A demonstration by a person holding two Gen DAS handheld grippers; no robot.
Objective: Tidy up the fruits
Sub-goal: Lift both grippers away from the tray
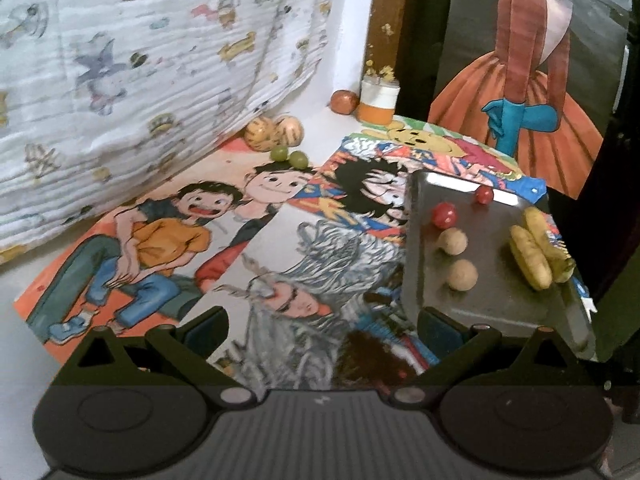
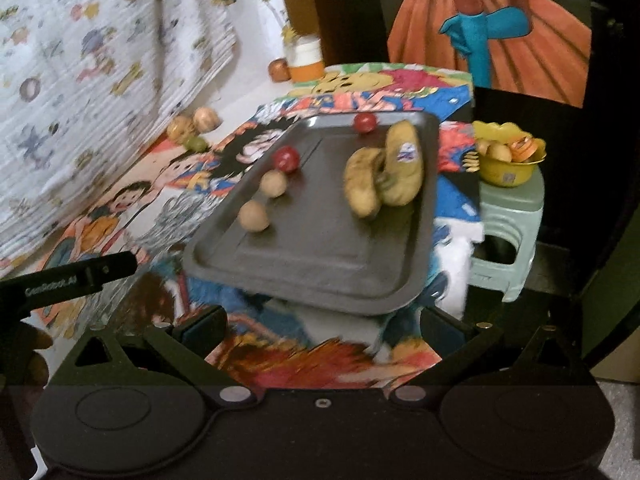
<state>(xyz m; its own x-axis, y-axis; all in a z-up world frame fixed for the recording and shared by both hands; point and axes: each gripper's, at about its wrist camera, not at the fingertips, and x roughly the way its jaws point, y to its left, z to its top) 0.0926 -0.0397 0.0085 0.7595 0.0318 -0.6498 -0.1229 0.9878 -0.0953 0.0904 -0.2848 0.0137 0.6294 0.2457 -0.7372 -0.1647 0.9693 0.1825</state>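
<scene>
A dark metal tray (image 2: 312, 276) (image 1: 500, 300) lies on cartoon posters. On it are two red fruits (image 2: 286, 158) (image 1: 443, 215), two tan round fruits (image 2: 253, 216) (image 1: 462, 274) and two bananas (image 2: 384, 168) (image 1: 534, 254). Off the tray, by the hanging cloth, lie two tan striped fruits (image 1: 272, 131) (image 2: 192, 124) and two green grapes (image 1: 289, 157). My left gripper (image 1: 320, 324) is open and empty, left of the tray; it also shows in the right wrist view (image 2: 80, 276). My right gripper (image 2: 324, 324) is open and empty, at the tray's near edge.
A patterned white cloth (image 1: 140, 72) hangs at the left. An orange-and-white jar (image 1: 378, 102) and a brown ball (image 1: 344, 101) stand at the back. A yellow bowl of fruit (image 2: 508, 156) sits on a green stool (image 2: 508, 232) right of the tray.
</scene>
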